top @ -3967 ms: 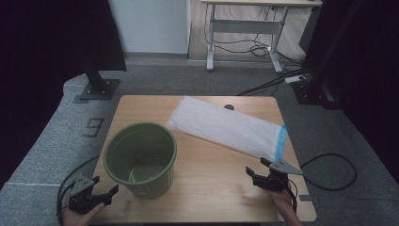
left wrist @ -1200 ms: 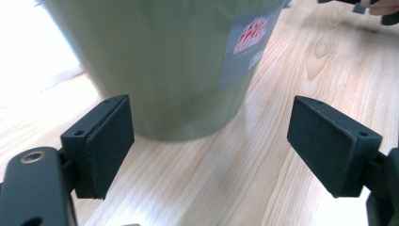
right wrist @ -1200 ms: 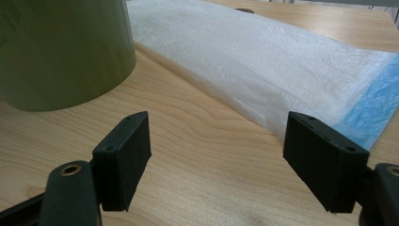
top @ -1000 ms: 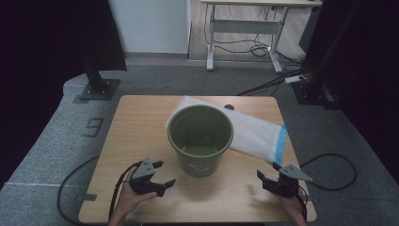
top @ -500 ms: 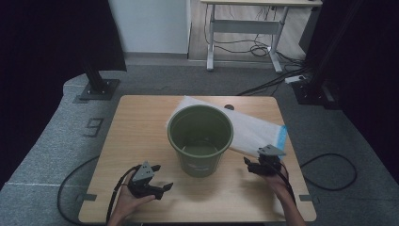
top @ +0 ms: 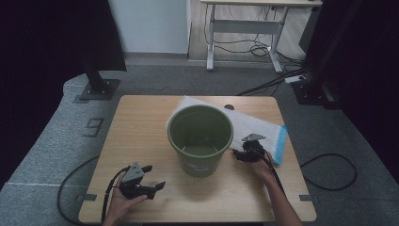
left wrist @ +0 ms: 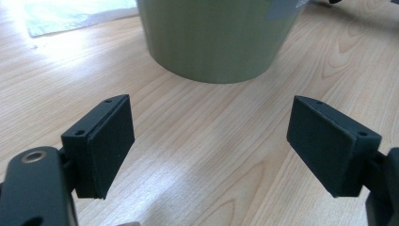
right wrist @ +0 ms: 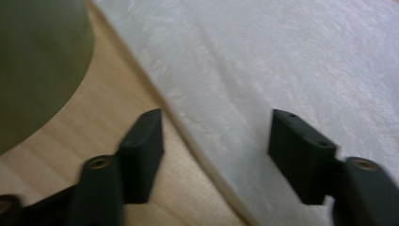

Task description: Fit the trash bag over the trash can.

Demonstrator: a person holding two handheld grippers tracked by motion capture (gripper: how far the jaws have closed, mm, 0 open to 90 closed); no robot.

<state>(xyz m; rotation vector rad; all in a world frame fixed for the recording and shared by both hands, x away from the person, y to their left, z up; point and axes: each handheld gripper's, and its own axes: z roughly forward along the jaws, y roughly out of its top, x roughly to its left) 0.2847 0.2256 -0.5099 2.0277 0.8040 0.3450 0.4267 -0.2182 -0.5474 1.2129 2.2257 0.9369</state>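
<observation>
The white bag was laid flat behind the green bucket, its near edge found between the unclenched, just-narrowing jaws of the right gripper, while the left gripper, released and empty, was kept farther away.

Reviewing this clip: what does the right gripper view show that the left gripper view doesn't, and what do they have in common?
Right gripper view alone: the right gripper with its jaws apart, straddling the near edge of the white plastic bag, the pads not yet pressing on it; they have just been closing. Left gripper view alone: the left gripper, jaws wide open over bare wood with nothing between them. Shared: the green bucket, the bag, and the wooden table.
</observation>
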